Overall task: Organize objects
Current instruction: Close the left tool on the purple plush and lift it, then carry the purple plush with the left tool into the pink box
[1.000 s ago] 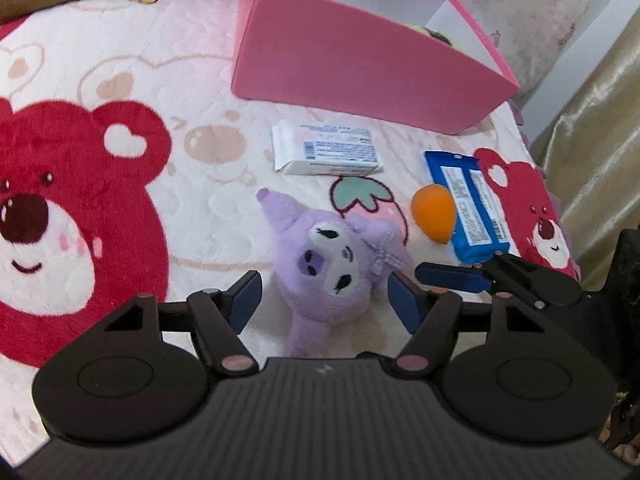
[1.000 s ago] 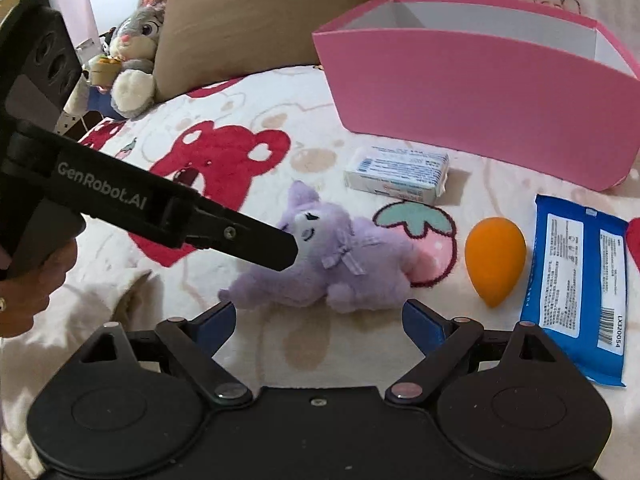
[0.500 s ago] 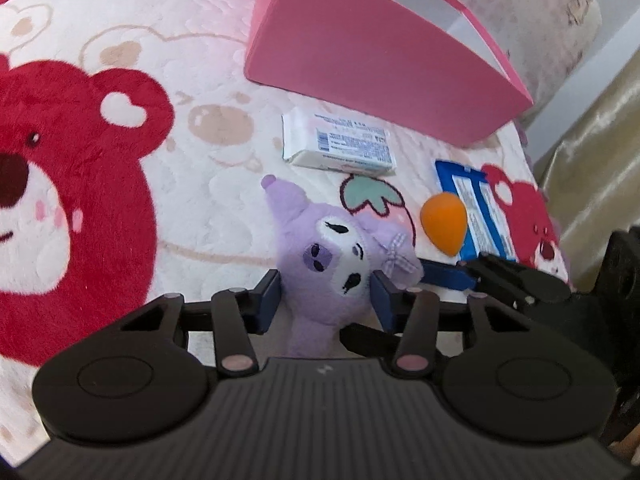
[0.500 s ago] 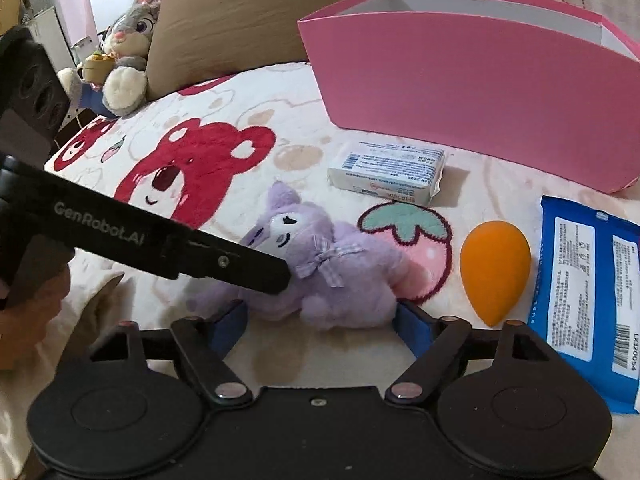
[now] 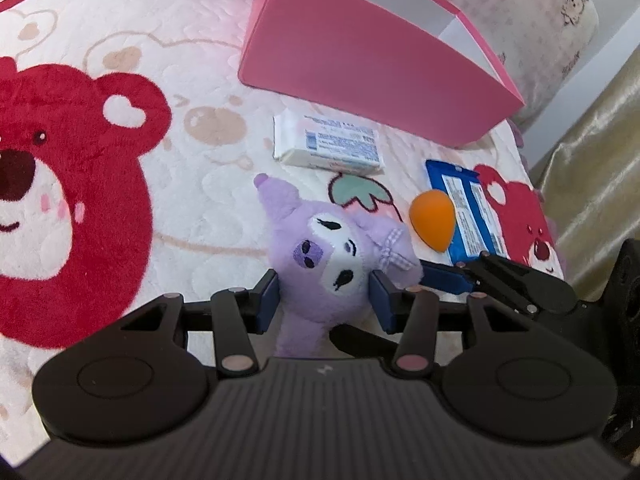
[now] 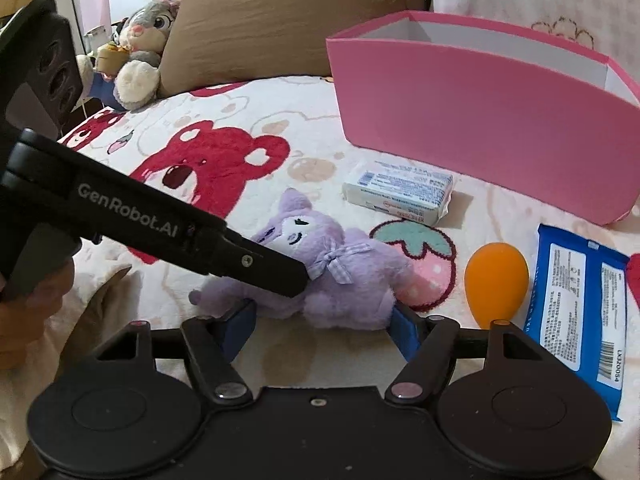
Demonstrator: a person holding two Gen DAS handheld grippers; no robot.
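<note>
A purple plush toy [image 5: 324, 256] lies on the bear-print blanket [image 5: 80, 184], in front of the open pink box [image 5: 360, 60]. My left gripper [image 5: 324, 304] is shut on the plush's head, with a blue pad pressed into each cheek. From the other side my right gripper [image 6: 322, 328] straddles the plush's body [image 6: 352, 284]. Its jaws are still closing and both pads touch the fur. In the right wrist view the left gripper's black finger [image 6: 280, 272] lies across the plush's neck. One of the right gripper's fingers [image 5: 444, 276] shows beside the plush's bow.
A white tissue pack [image 6: 400, 192] lies between the plush and the pink box [image 6: 480, 120]. To the right are an orange egg-shaped sponge [image 6: 496, 284] and a blue wipes pack [image 6: 576, 304]. A grey bunny toy [image 6: 140, 40] and a brown pillow [image 6: 280, 20] sit at the back left.
Both grippers have narrowed from wide open onto the purple plush. The left one also came forward until its pads reached the head. The plush has barely shifted.
</note>
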